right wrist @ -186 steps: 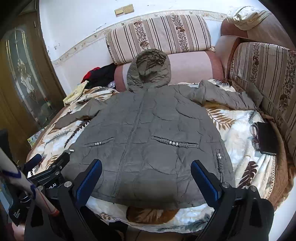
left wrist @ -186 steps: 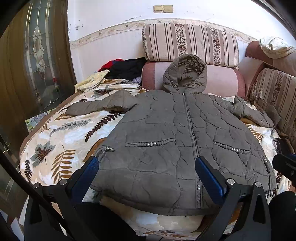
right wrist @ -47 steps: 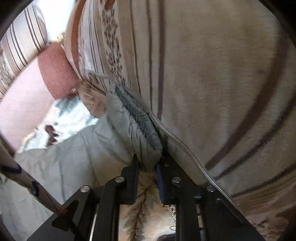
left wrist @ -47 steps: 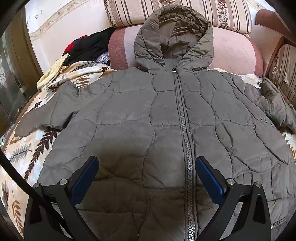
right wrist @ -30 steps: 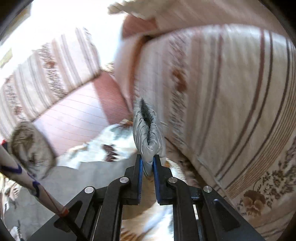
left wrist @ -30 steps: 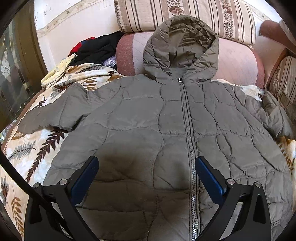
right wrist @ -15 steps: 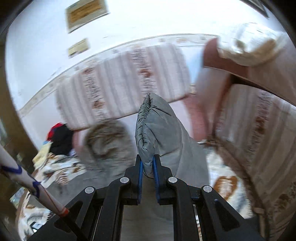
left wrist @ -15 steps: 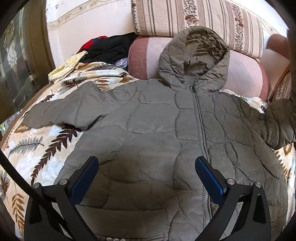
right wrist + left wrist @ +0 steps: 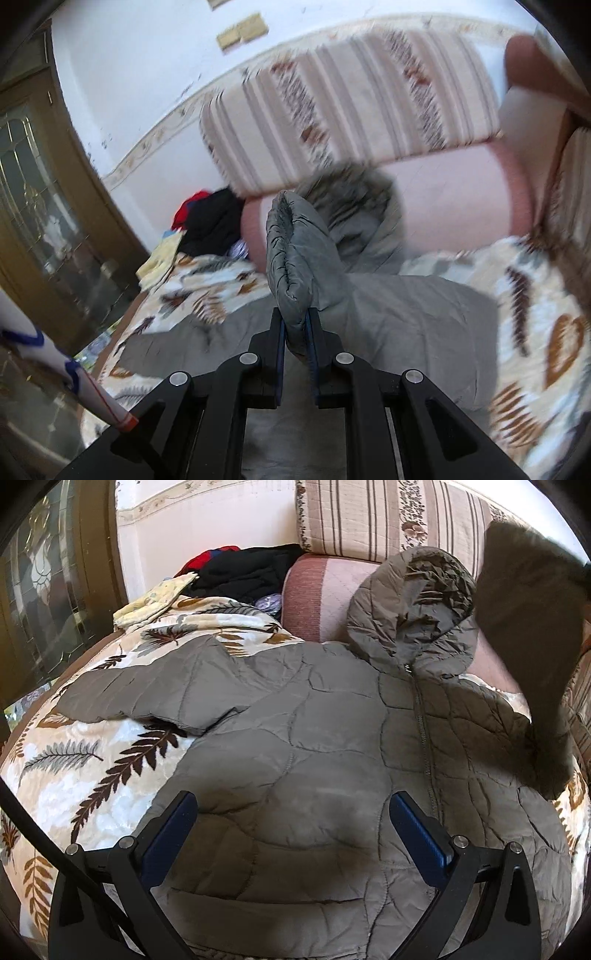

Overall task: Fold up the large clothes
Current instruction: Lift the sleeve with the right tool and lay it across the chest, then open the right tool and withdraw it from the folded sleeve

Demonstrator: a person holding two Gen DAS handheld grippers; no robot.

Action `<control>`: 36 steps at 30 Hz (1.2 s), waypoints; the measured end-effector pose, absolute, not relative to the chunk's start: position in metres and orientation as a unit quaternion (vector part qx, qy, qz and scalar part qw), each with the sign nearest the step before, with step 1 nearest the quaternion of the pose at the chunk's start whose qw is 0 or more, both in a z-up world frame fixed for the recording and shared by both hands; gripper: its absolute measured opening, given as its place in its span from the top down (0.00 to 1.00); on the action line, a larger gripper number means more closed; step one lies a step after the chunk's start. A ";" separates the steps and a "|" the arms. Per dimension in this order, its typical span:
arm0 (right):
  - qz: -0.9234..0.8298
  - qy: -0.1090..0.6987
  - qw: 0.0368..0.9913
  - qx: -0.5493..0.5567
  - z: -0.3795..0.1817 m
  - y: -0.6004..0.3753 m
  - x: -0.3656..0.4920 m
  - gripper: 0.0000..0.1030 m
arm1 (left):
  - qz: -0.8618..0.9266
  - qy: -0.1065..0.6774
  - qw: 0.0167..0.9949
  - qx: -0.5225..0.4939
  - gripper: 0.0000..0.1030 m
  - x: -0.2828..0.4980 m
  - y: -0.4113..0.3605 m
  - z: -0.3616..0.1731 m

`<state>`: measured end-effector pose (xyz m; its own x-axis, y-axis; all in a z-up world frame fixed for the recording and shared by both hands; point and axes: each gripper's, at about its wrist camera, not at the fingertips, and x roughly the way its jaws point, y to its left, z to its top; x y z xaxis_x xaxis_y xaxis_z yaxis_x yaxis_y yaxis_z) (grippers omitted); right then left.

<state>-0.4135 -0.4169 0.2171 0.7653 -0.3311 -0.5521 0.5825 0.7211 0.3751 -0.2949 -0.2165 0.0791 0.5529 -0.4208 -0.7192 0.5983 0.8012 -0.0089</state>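
Note:
A grey-green quilted hooded jacket (image 9: 314, 738) lies front up on a leaf-print bedspread (image 9: 85, 775), hood (image 9: 413, 605) toward the cushions. Its left sleeve (image 9: 147, 690) lies flat to the left. My right gripper (image 9: 295, 332) is shut on the cuff of the right sleeve (image 9: 291, 251) and holds it lifted above the jacket; the raised sleeve (image 9: 528, 627) hangs at the right in the left wrist view. My left gripper (image 9: 291, 834) is open and empty, above the jacket's lower front.
Striped cushions (image 9: 388, 517) and a pink bolster (image 9: 317, 590) line the back. A pile of black and red clothes (image 9: 243, 568) lies at the back left. A wooden glass door (image 9: 44, 590) stands at the left. A striped sofa arm (image 9: 576, 192) borders the right.
My right gripper has carried the sleeve cuff up and leftward over the jacket. The left gripper has drawn back and shifted left, staying open.

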 end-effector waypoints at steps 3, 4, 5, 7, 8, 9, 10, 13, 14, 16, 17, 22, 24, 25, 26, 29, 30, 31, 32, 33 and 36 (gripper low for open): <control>-0.246 0.246 0.893 0.286 0.189 -0.416 -0.398 0.89 | -0.286 0.379 0.872 0.116 0.00 -0.290 -0.215 0.077; -0.245 0.254 0.889 0.292 0.177 -0.417 -0.392 0.89 | -0.283 0.381 0.872 0.116 0.00 -0.288 -0.214 0.075; -0.246 0.261 0.885 0.298 0.167 -0.419 -0.387 0.89 | -0.281 0.383 0.872 0.117 0.00 -0.287 -0.214 0.074; -0.239 0.277 0.876 0.315 0.143 -0.422 -0.377 0.89 | -0.274 0.387 0.872 0.121 0.00 -0.285 -0.214 0.072; -0.239 0.288 0.869 0.323 0.129 -0.425 -0.371 0.89 | -0.271 0.388 0.872 0.121 0.00 -0.284 -0.213 0.070; -0.239 0.295 0.865 0.327 0.120 -0.426 -0.368 0.89 | -0.269 0.391 0.872 0.121 0.00 -0.283 -0.214 0.069; -0.235 0.302 0.862 0.333 0.109 -0.427 -0.363 0.89 | -0.267 0.396 0.870 0.120 0.00 -0.281 -0.214 0.067; -0.230 0.316 0.859 0.331 0.089 -0.424 -0.350 0.89 | -0.263 0.404 0.868 0.119 0.00 -0.279 -0.215 0.063; -0.223 0.321 0.858 0.333 0.085 -0.423 -0.346 0.88 | -0.262 0.405 0.868 0.120 0.00 -0.279 -0.216 0.062; -0.204 0.339 0.854 0.337 0.076 -0.420 -0.338 0.79 | -0.261 0.405 0.868 0.122 0.00 -0.279 -0.217 0.061; -0.192 0.343 0.856 0.336 0.075 -0.417 -0.336 0.68 | -0.261 0.405 0.868 0.122 0.00 -0.278 -0.217 0.060; -0.155 0.316 0.887 0.300 0.096 -0.410 -0.354 0.55 | -0.258 0.408 0.867 0.120 0.00 -0.277 -0.218 0.058; -0.172 0.305 0.891 0.290 0.102 -0.420 -0.371 0.52 | -0.257 0.409 0.867 0.121 0.00 -0.276 -0.219 0.057; -0.188 0.302 0.889 0.288 0.104 -0.426 -0.377 0.52 | -0.257 0.409 0.867 0.122 0.00 -0.276 -0.219 0.057; -0.199 0.298 0.887 0.293 0.104 -0.434 -0.384 0.52 | -0.257 0.409 0.867 0.123 0.00 -0.276 -0.220 0.057; -0.276 0.305 0.864 0.291 0.094 -0.461 -0.407 0.52 | -0.258 0.408 0.867 0.126 0.00 -0.278 -0.220 0.056; -0.314 0.315 0.850 0.282 0.088 -0.470 -0.414 0.52 | -0.258 0.408 0.867 0.127 0.00 -0.278 -0.221 0.055; -0.342 0.325 0.836 0.278 0.079 -0.479 -0.419 0.52 | -0.258 0.409 0.866 0.128 0.00 -0.278 -0.221 0.055; -0.364 0.339 0.822 0.278 0.071 -0.487 -0.423 0.52 | -0.258 0.410 0.866 0.128 0.00 -0.278 -0.222 0.054; -0.382 0.358 0.804 0.283 0.058 -0.496 -0.429 0.52 | -0.257 0.410 0.866 0.129 0.00 -0.279 -0.223 0.053; -0.378 0.389 0.782 0.305 0.020 -0.510 -0.436 0.52 | -0.258 0.411 0.864 0.134 0.00 -0.279 -0.226 0.051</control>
<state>-0.4356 -0.5099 0.0196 0.4109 -0.3545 -0.8399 0.8298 0.5270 0.1835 -0.2794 -0.2264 0.0509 0.5287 -0.3365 -0.7792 0.5565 0.8307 0.0189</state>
